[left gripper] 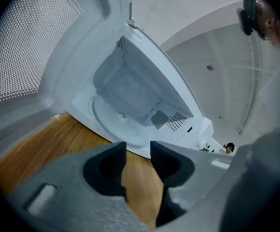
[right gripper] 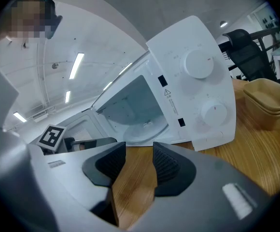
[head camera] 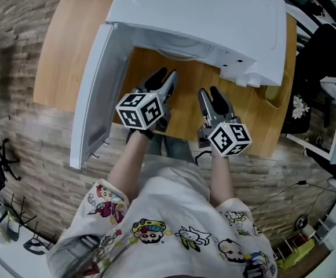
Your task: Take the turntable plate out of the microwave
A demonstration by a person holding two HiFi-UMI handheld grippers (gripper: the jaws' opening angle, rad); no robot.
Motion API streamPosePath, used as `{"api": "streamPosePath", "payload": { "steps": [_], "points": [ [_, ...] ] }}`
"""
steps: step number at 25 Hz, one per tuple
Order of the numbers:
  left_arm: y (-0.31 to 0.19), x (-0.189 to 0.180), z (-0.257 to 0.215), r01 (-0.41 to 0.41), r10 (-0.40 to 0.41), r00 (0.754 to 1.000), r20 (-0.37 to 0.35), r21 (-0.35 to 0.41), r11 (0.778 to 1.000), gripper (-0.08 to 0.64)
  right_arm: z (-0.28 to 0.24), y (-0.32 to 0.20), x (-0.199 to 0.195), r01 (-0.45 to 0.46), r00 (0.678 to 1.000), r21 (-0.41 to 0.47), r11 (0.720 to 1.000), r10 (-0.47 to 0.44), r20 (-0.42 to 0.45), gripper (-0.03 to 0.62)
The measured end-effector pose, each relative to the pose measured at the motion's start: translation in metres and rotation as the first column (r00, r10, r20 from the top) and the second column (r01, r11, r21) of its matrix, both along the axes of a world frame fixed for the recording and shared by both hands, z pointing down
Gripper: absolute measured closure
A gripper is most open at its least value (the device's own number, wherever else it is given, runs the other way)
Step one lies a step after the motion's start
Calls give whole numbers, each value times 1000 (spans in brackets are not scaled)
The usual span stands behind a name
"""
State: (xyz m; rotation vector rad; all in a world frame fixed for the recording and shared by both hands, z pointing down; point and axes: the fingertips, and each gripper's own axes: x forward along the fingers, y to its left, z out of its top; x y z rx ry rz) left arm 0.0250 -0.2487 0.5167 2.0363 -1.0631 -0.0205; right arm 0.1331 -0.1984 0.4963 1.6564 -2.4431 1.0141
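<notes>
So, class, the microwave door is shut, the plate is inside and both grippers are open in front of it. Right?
No: the door is open, swung out to the left, as the head view shows. The plate is inside the microwave, and the left gripper and right gripper are open in front of it.

**Bright, Even Light — Strong Fisheye on the Gripper Views**

The head view is bright and evenly lit from above. The white top of the microwave [head camera: 197, 16] is nearly washed out, and it casts a soft shadow on the worktop [head camera: 69, 45]. Both gripper views are round fisheye frames with dark corners — straight edges bow toward the rim. Ceiling strip lights [right gripper: 76, 65] glare white in the right gripper view. The left claw [left gripper: 137, 151] and right claw [right gripper: 139, 152] sit close to the lens, soft and slightly out of focus.
</notes>
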Motion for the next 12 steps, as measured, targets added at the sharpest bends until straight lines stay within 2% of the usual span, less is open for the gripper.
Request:
{"api": "streamPosePath", "payload": {
  "steps": [12],
  "points": [
    [-26,6,32,84,-97,989,-116,-113,990,411,11,5,0,-1,1000,-25,1000,1,5,419]
  ]
}}
